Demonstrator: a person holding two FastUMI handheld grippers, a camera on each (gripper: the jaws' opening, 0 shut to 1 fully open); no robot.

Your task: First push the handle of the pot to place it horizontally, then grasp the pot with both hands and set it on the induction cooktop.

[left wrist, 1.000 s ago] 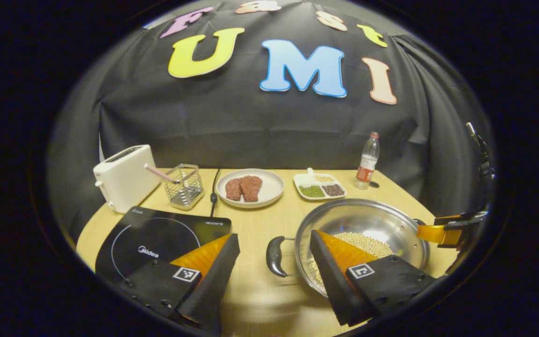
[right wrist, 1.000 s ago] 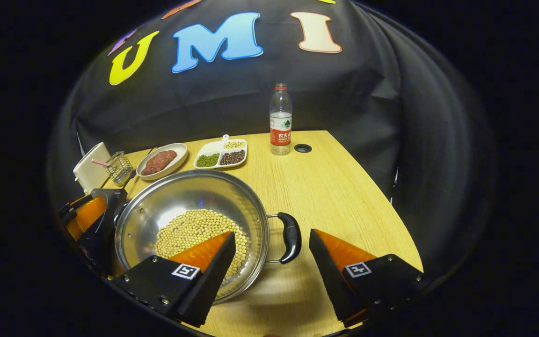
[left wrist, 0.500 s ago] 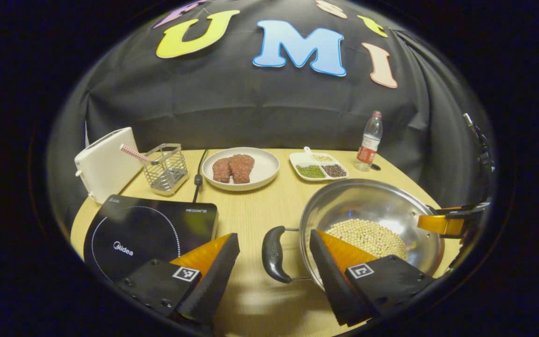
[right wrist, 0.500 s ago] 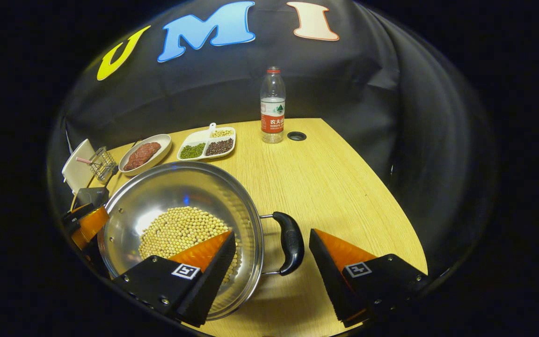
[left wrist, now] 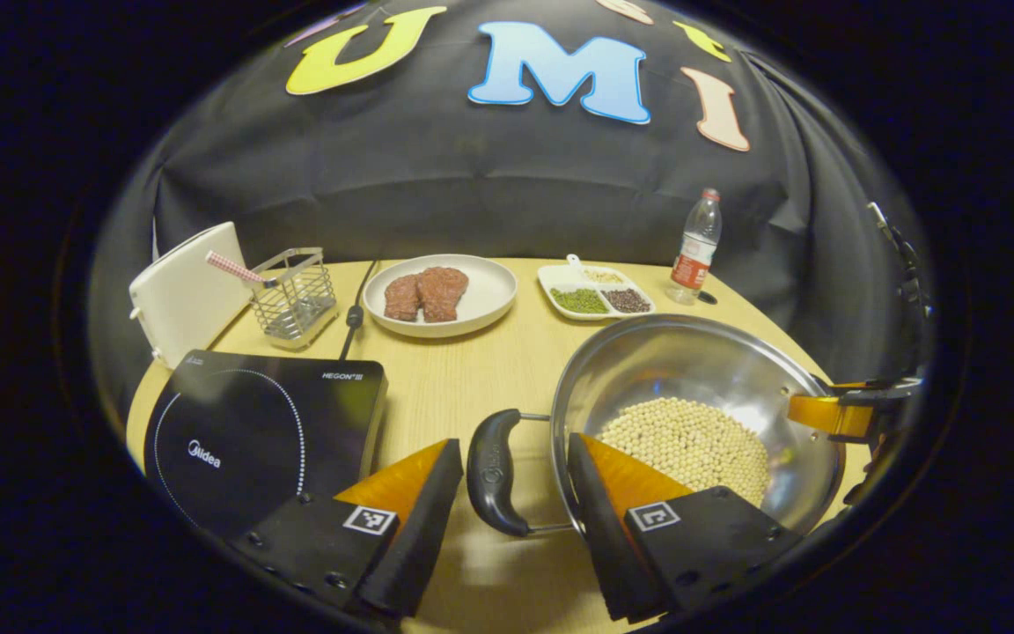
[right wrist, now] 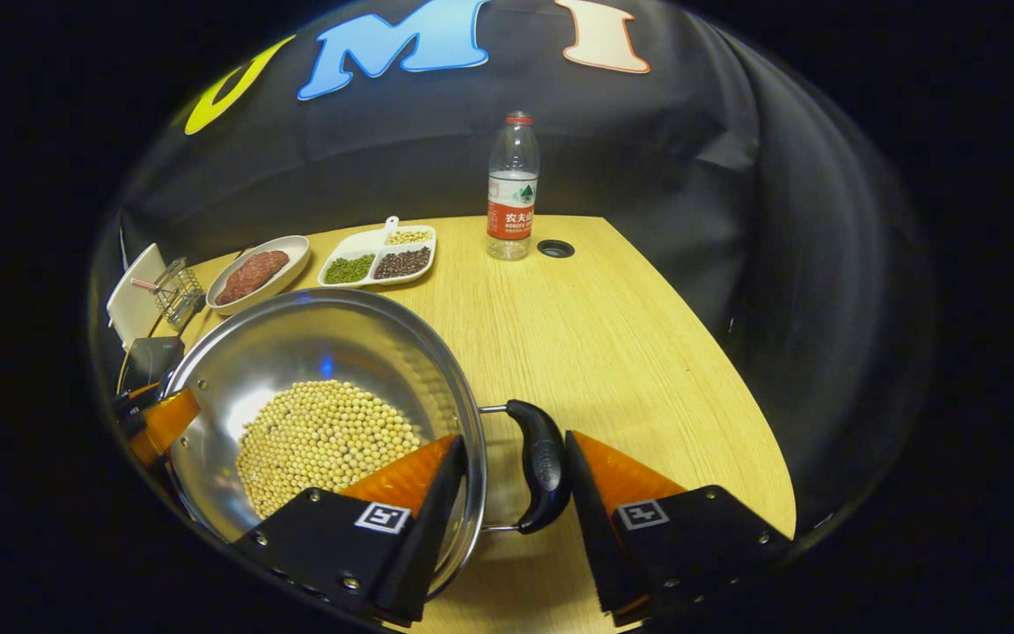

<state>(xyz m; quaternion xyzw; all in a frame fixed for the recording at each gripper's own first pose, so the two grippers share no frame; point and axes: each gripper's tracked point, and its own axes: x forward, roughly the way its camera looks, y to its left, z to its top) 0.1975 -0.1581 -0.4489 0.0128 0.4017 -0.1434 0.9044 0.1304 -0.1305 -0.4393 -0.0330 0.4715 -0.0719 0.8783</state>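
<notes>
Pot handles between hand-held gripper fingers

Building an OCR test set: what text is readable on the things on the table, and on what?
"Midea": cooktop, near its front left, left gripper view.
"HEGON": same cooktop, far right corner; the small mark after it is too small to read.
Bottle: its label carries print, too small to read reliably.
Pot handle: a round embossed mark, too blurred to read.

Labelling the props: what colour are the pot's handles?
Black; the handle shows best in the right gripper view.
</notes>
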